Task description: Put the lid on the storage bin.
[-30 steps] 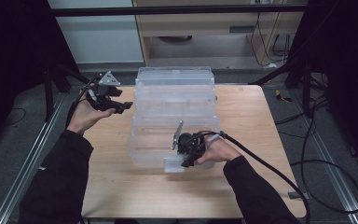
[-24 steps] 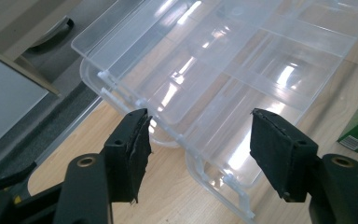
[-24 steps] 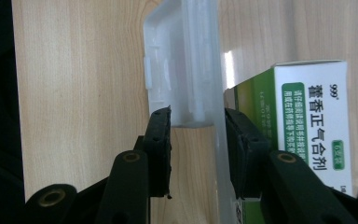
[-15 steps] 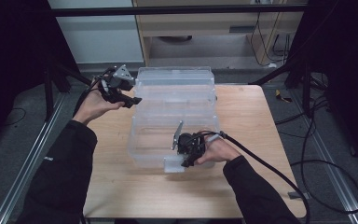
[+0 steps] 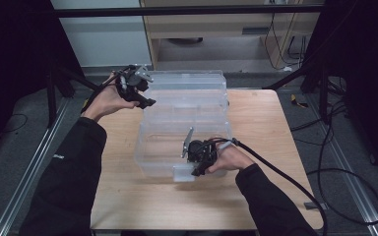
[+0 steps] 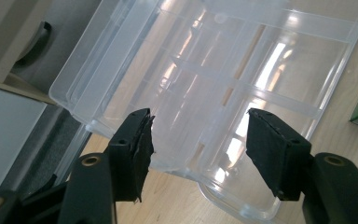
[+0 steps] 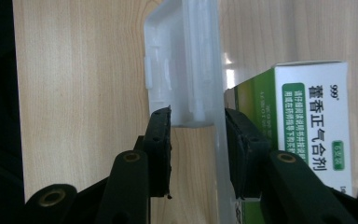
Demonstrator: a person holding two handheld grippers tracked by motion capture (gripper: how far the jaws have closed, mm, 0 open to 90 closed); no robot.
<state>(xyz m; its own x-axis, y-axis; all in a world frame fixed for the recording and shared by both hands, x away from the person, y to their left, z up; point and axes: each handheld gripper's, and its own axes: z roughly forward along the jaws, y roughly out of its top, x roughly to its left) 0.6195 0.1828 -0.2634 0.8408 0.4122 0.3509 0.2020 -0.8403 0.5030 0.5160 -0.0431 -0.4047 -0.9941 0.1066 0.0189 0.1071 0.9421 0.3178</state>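
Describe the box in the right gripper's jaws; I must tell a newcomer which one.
On the wooden table stands a clear plastic organizer box. The right gripper clamps its near front wall by the latch tab. It is see-through with dividers, unlike the green-and-white carton inside.

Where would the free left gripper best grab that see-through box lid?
Probably the lid's thin left edge, coming in from the table's left side, where the left gripper hovers with open jaws. That rim is slim enough to pinch; the flat, ribbed panel offers no hold.
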